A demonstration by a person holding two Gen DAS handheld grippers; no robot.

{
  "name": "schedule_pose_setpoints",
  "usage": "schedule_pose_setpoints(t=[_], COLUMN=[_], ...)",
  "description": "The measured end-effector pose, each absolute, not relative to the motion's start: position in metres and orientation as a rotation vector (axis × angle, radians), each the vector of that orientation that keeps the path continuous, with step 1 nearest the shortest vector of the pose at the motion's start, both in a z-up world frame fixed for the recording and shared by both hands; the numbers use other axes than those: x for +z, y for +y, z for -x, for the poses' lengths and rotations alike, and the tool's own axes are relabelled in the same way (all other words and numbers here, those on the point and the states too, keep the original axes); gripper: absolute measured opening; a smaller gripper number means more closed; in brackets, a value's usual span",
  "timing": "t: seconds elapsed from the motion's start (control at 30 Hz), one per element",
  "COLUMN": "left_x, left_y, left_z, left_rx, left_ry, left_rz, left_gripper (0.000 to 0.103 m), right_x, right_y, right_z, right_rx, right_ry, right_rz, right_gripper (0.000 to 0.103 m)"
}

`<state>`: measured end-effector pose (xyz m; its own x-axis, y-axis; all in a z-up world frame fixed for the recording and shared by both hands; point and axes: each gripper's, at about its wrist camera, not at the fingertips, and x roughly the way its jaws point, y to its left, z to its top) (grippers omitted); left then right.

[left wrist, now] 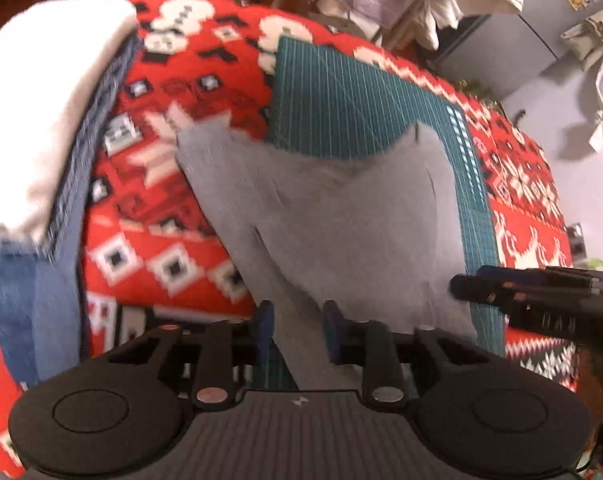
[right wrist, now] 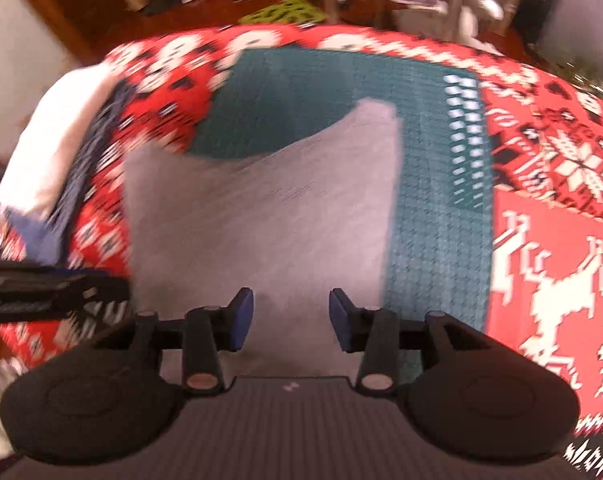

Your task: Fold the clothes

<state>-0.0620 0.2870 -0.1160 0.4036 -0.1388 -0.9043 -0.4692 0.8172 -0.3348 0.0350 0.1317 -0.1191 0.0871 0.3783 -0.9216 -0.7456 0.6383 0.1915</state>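
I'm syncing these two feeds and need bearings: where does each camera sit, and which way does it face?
Left wrist: on the left gripper, looking forward along its blue-padded fingers at the grey cloth garment between them; the right gripper enters from the right.
Right wrist: on the right gripper, open above the same garment; the left gripper enters from the left.
Shared: the garment, the green gridded cutting mat, the red patterned blanket.

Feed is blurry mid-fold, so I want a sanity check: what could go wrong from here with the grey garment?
1. Both claws look open: the left claw only straddles a ridge of the grey garment, so a lift could miss the cloth.
2. The right claw hovers at its near edge, gripping nothing.
3. The white and denim stack lies close alongside; a sweep could topple it.
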Motion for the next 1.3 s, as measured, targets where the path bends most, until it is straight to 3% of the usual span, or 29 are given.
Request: schedule_pose_setpoints(t=[0.07, 0.4, 0.77, 0.87, 1.3], left_x=[-0.119, -0.117, -0.116, -0.117, -0.115], left_y=[0.283, 0.28, 0.283, 0.284, 0.288], left_z=[0.069, 0.103, 0.13, 0.135, 0.135], left_rx=[0.22, 0.244, 0.272, 0.282, 0.285], left_ry=[1.168, 1.193, 1.174, 1.171, 1.159], left_rz=[0.626, 0.652, 0.702, 0.712, 0.726], left_gripper=[0.02, 0.02, 0.02, 0.02, 0.02], right_x=[-0.119, -0.14, -0.156, -0.155, -0.151], right_y=[0.135, 0.178, 0.18, 0.18, 0.178], right_z=[-0.015, 0.049, 0.048, 0.044, 0.051], right_rx=[0.932, 1.087, 1.061, 1.061, 1.116], right_ry=[1.222, 1.18, 1.129, 1.137, 1.202], right_rz=[0.399, 0.565, 0.647, 0.632, 0.615], right_gripper=[0.017, 0.016, 0.015, 0.005, 0.007])
